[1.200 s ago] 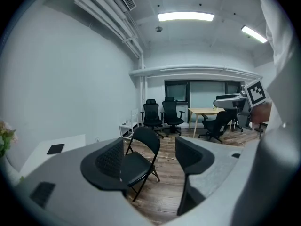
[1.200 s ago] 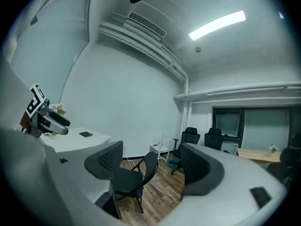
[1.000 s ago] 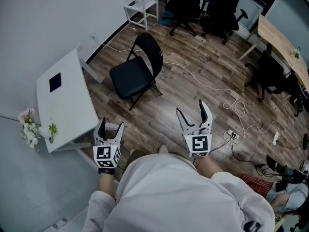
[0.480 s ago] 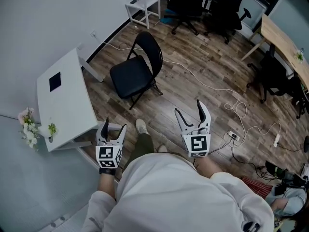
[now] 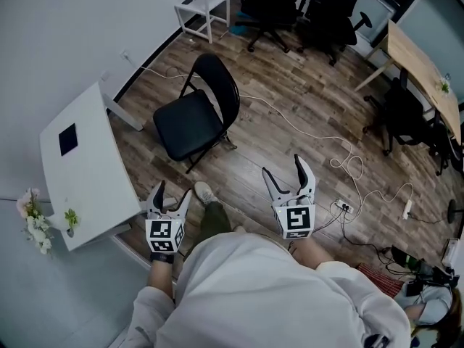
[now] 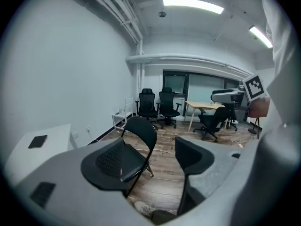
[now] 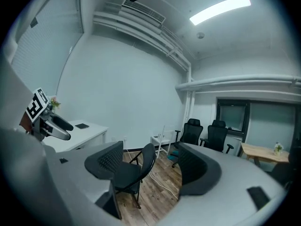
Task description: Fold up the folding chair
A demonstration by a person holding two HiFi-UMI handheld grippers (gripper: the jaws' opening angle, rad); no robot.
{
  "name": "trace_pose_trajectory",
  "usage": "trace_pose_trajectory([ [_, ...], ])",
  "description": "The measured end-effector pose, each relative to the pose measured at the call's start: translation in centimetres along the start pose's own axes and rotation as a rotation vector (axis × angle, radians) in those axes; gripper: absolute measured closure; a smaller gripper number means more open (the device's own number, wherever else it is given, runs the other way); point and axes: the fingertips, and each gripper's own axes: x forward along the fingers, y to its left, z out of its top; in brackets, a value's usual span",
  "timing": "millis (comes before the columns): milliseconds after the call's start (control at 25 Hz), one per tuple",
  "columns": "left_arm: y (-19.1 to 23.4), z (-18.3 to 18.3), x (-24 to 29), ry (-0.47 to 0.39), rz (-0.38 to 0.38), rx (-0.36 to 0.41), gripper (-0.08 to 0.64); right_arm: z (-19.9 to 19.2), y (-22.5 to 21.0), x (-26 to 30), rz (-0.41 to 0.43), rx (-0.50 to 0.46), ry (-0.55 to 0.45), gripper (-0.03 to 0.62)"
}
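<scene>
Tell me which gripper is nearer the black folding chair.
Left. In the head view the left gripper is below the folding chair, near its front legs; the right gripper is farther off, lower right.

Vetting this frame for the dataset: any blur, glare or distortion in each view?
Head view: sharp, evenly lit, edges mildly bowed, folding chair crisp. Left gripper view: heavy fisheye, black corners, ceiling light blown out. Right gripper view: same fisheye vignette, ceiling strip glaring, folding chair sharp.

Even, cool light from ceiling strips (image 6: pixel 193 4); sharp centres, fisheye-warped dark edges.
</scene>
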Motion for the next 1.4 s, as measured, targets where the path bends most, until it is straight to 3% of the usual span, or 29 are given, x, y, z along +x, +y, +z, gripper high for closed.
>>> trace_pose_trajectory([
  [360,8.9,1.7,9.5,0.052,-0.031,-0.061,0.215,3.0,-0.5,15.3,0.023,-0.045,0.042,0.221],
  [760,18.4,-0.6,17.8,0.157,-0.023,-0.200,0.215,5.9,-0.9,32.5,0.087,-0.091,0.079,0.222],
  [960,21.3,-3.5,20.8,0.211,0.049,-0.319,0.215,3.6,-2.6,38.8,0.145,-0.084,0.121,0.229],
  [1200,24.0,-7.6,24.3,0.281,0.195,-0.441,0.213,-1.2,-4.4,46.9,0.260,-0.071,0.202,0.251],
  [1400,26.0,-12.6,27.8,0.353,0.266,-0.556,0.213,-4.9,-5.0,53.9,0.326,-0.070,0.257,0.251],
])
